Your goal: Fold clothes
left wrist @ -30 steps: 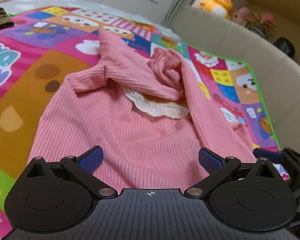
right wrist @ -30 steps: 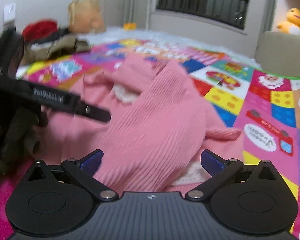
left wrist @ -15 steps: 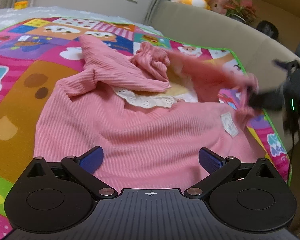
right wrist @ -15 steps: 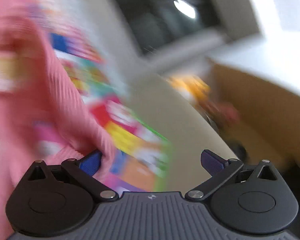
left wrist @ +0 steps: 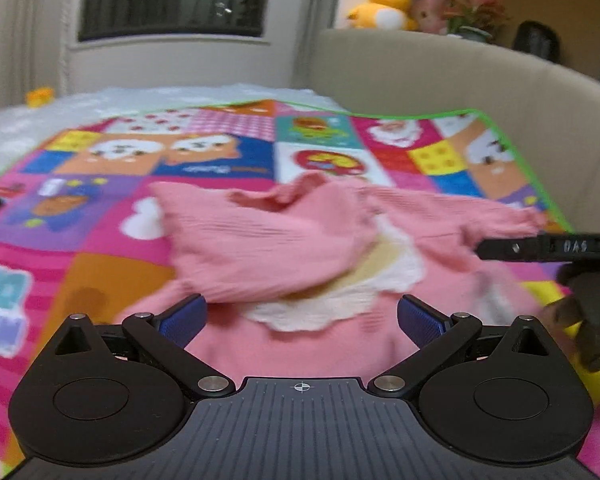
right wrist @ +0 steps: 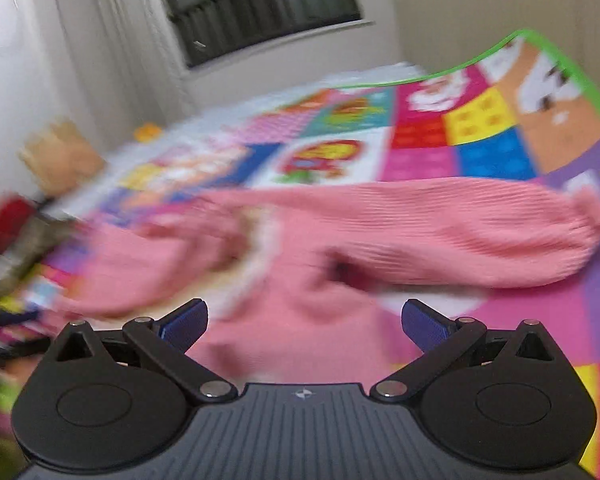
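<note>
Half a second ago the right claw [right wrist: 304,320] had the sleeve [right wrist: 460,236] pinched at one finger, mid-swing; now that sleeve lies stretched across the mat [right wrist: 492,160], clear of the claw. The sweater [left wrist: 300,248] lies spread on the mat, its other sleeve folded over the white collar [left wrist: 360,280]. Only the left view shows the right claw's black arm beside the cuff, and the yellow duck [left wrist: 384,8] behind the mat. Both claws, left [left wrist: 300,316] too, gape wide, holding nothing.

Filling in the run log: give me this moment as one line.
pink ribbed sweater: spread on play mat | right sleeve: laid out | left gripper: open | right gripper: open
</note>
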Available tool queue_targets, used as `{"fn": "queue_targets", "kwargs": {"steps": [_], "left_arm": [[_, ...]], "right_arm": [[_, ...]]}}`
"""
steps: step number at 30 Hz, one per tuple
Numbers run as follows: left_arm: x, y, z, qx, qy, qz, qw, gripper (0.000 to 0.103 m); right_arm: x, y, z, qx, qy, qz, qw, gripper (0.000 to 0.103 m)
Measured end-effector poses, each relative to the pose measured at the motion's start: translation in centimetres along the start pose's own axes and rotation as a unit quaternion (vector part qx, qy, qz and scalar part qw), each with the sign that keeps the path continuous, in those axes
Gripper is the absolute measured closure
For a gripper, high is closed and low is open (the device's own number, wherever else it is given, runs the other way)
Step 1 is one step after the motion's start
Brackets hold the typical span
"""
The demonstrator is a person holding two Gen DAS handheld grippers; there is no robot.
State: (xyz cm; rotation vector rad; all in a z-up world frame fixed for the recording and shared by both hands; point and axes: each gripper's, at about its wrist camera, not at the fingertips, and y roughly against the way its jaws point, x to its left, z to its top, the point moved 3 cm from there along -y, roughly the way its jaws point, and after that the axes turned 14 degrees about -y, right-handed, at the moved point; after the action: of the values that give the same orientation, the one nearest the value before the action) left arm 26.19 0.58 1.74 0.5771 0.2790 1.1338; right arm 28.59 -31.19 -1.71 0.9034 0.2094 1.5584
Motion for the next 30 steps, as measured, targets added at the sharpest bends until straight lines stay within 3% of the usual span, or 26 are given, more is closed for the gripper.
{"fn": "queue_targets", "kwargs": {"steps": [3,4,8,12,13,15,18,20,21,26,30], "left_arm": [[1.6,-0.3,-0.8,0.010,0.016,0.014,0.9997,0.000],[2.0,-0.5,-0.9,0.013,0.022,0.016,0.9995,0.000],[2.7,-1.4,-0.9,0.014,0.024,0.021,0.9994,0.000],[2.3,-2.0,-0.5,0.012,-0.002,0.025,0.9996,0.000],[2.4,-2.2,-0.4,0.014,-0.008,0.028,0.9995,0.000],[2.4,-2.6,-0.2,0.018,-0.018,0.035,0.9991,0.000],[3.2,-3.5,-0.4,0.034,-0.010,0.044,0.9984,0.000],[3.2,-4.1,-0.9,0.052,-0.006,0.038,0.9979,0.009],[3.1,-4.2,-1.0,0.057,-0.006,0.034,0.9978,0.021],[0.1,-1.3,0.0,0.020,-0.038,0.015,0.9990,0.024],[-2.4,1.0,0.9,-0.010,-0.064,-0.001,0.9979,0.022]], "right_arm": [[-3.5,-2.3,0.0,0.073,-0.075,0.006,0.994,0.000],[-4.5,-2.0,-0.1,0.068,-0.096,0.020,0.993,0.000],[-3.8,-1.5,0.2,0.092,-0.065,0.022,0.993,0.000],[-1.9,-0.7,0.8,0.021,-0.020,0.027,0.999,0.002],[-1.6,-1.0,1.0,0.010,-0.013,0.029,0.999,0.006],[-1.0,-2.8,1.2,0.024,0.001,0.029,0.999,0.031],[-0.1,-5.4,1.3,0.043,0.026,0.015,0.999,0.059],[0.2,-5.3,1.1,0.036,0.047,-0.002,0.998,0.077],[0.0,-5.0,1.1,0.038,0.046,-0.002,0.998,0.088],[-3.0,-1.9,-0.6,0.043,0.030,-0.003,0.999,0.097],[-5.6,2.4,-3.0,0.037,-0.004,-0.001,0.999,0.097]]}}
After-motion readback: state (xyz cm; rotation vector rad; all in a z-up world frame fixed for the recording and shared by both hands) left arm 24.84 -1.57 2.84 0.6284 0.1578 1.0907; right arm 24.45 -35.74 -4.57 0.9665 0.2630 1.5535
